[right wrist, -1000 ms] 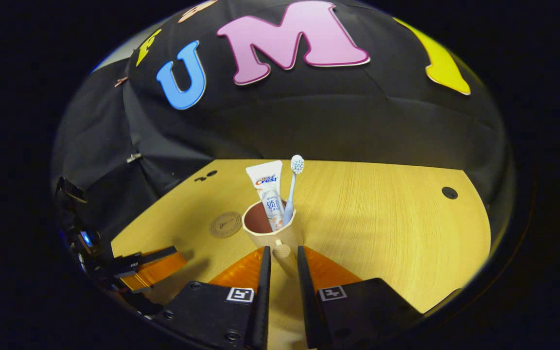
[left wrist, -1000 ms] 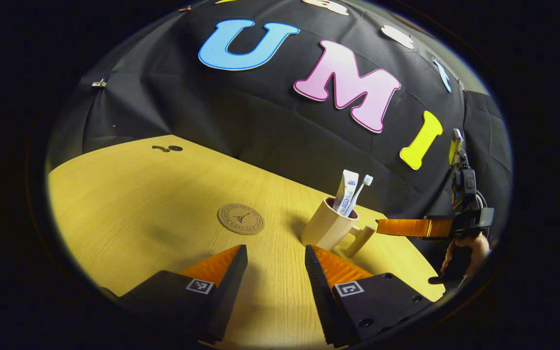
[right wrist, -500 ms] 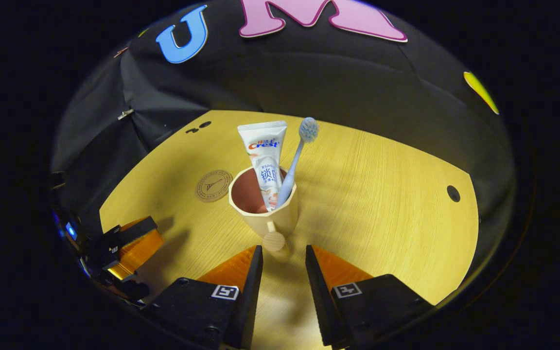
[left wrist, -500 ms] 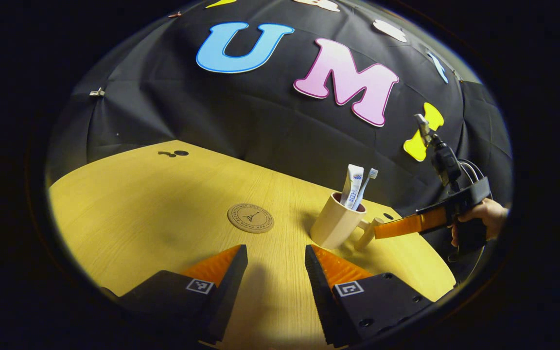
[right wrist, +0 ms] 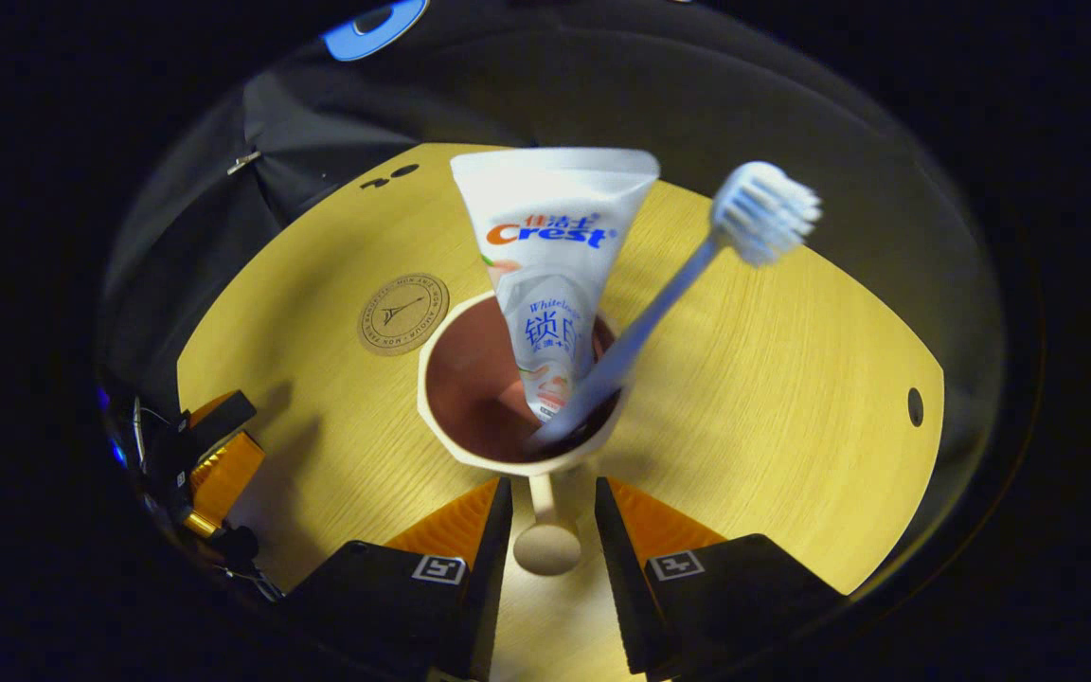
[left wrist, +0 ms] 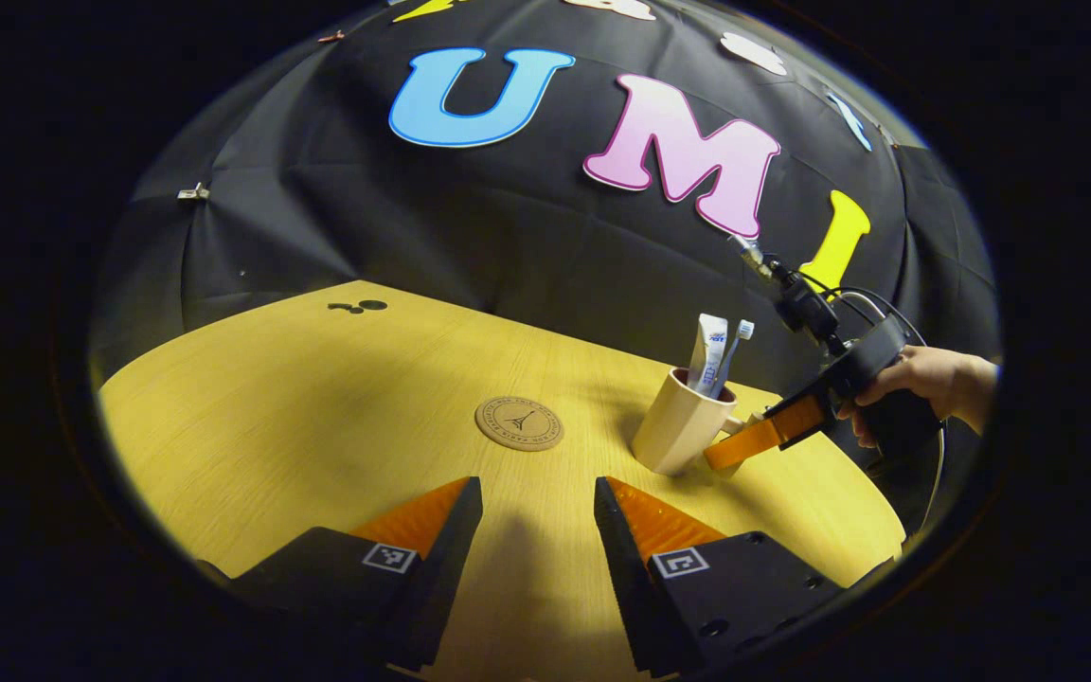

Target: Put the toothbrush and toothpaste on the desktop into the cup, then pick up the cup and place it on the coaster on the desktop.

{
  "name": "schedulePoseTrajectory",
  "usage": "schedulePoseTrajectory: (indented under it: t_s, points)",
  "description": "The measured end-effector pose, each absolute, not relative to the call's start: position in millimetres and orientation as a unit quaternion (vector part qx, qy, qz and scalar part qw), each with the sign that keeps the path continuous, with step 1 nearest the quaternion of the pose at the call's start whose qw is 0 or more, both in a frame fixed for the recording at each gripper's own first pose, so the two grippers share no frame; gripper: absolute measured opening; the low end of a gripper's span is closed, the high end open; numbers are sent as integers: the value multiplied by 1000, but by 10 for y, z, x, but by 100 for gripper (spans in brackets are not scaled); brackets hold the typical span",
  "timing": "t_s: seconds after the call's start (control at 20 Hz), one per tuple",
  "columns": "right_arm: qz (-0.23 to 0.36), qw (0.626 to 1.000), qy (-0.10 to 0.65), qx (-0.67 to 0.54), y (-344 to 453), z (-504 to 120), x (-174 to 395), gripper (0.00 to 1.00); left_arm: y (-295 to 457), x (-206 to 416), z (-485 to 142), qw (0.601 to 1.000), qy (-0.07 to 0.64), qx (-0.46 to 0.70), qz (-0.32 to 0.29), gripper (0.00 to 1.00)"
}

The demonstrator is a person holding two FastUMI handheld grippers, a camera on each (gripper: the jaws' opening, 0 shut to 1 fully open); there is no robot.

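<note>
The cup point(right wrist: 517, 417) is stood upright, its handle point(right wrist: 545, 530) pointed near between the parted right gripper point(right wrist: 545, 530) fingers, untouched; the left gripper point(left wrist: 536, 511) is held open.

Black gripper bodies, orange ribbed jaws, square tags, screws, black cables.

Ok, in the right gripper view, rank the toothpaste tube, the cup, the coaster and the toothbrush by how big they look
1. Beige handled cup, though the white toothpaste tube looks nearly as big; it leans toward the camera, so that ranking is unsure.
2. Pale blue toothbrush, long but thin.
3. Round brown coaster, smallest, and farther off.
</note>
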State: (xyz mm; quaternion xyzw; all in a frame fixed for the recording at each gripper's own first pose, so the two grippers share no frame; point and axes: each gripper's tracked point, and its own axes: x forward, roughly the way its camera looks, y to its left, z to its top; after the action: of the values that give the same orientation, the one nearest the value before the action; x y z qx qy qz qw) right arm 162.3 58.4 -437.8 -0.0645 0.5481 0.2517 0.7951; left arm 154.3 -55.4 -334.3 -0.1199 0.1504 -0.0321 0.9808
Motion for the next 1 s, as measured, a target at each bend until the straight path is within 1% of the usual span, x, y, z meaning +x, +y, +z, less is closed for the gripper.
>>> schedulePoseTrajectory:
  t_s: [0.35, 0.4, 0.45, 0.5, 0.55, 0.6, 0.75, 0.85, 0.95, 1.0]
  points:
    - [261, 760, 589, -87, 651, -4562, 1596, 55, -485, 1547, -3487, 978, 160, -131, -23, 75]
    - [258, 757, 593, -90, 651, -4573, 1599, 64, -493, 1550, -3485, 978, 161, -131, -23, 76]
    - [258, 757, 594, -94, 662, -4582, 1617, 55, -503, 1552, -3493, 978, 161, -131, -24, 75]
    - [257, 757, 594, -97, 655, -4576, 1645, 56, -504, 1554, -3488, 978, 161, -131, -25, 75]
    - [255, 755, 595, -101, 660, -4581, 1659, 64, -501, 1549, -3505, 978, 162, -131, -25, 75]
    - [254, 753, 598, -103, 672, -4592, 1669, 58, -499, 1549, -3508, 978, 163, -131, -25, 75]
    - [250, 742, 613, -108, 674, -4642, 1640, 59, -463, 1566, -3511, 978, 163, -131, -22, 75]
    - [253, 744, 607, -119, 671, -4651, 1662, 43, -443, 1562, -3530, 977, 164, -132, -20, 75]
    - [256, 744, 605, -124, 691, -4636, 1681, 39, -416, 1557, -3536, 977, 164, -133, -18, 75]
    - [258, 744, 604, -126, 693, -4638, 1668, 34, -397, 1563, -3532, 977, 164, -134, -17, 75]
